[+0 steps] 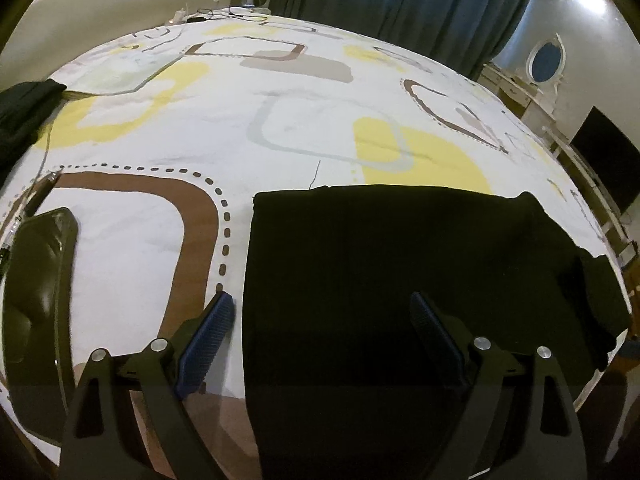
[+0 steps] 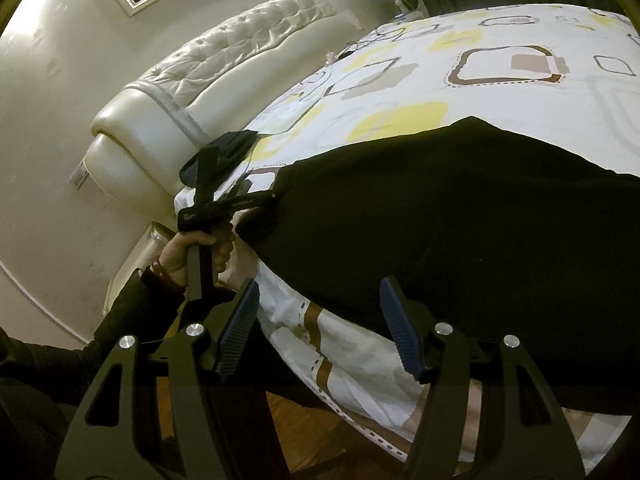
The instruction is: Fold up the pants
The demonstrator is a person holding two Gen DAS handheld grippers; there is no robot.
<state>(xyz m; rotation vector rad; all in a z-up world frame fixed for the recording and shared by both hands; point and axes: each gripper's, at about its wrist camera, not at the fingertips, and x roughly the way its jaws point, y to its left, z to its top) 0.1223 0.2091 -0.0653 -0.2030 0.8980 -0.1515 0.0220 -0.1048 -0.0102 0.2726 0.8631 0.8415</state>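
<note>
both tools, left (image 1: 322, 322) and right (image 2: 318, 322), gape empty over seemingly folded black pants (image 1: 400, 264) on the bed (image 1: 280, 120).

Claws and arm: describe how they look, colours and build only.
Each claw, left claw and right claw, has black angular linkage arms with silver round pivot bolts and blue ribbed finger pads. In the right wrist view, the left hand is bare, wearing a dark sleeve with a reddish cuff.

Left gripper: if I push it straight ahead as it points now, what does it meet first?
Probably the black pants: the open left gripper straddles their left edge, with only patterned bedsheet beyond. Its height above them is unclear.
</note>
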